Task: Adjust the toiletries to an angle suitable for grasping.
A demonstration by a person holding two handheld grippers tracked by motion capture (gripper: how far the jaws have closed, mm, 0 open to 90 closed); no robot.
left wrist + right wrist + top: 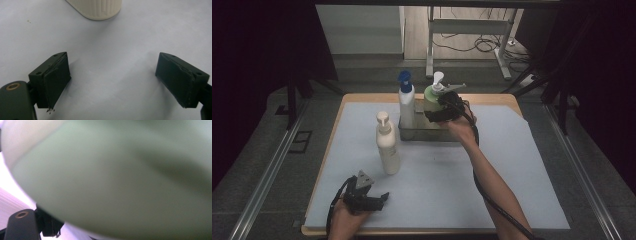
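Note:
A green pump bottle (430,98) with a white pump stands in a dark tray (422,134) at the back of the mat, and my right gripper (443,106) is shut on its body. Up close in the right gripper view the green bottle (120,177) is a blur. A white bottle with a blue pump (406,102) stands at the tray's left end. A cream pump bottle (387,145) stands on the mat in front of the tray. My left gripper (379,200) rests low near the front edge, open and holding nothing; its view shows the cream bottle's base (96,8) ahead.
A pale blue mat (512,165) covers a wooden board (362,97). Metal rails (272,170) run along both sides of the table. A cable (484,192) trails along the right forearm. A desk frame and floor cables (482,42) lie beyond the table.

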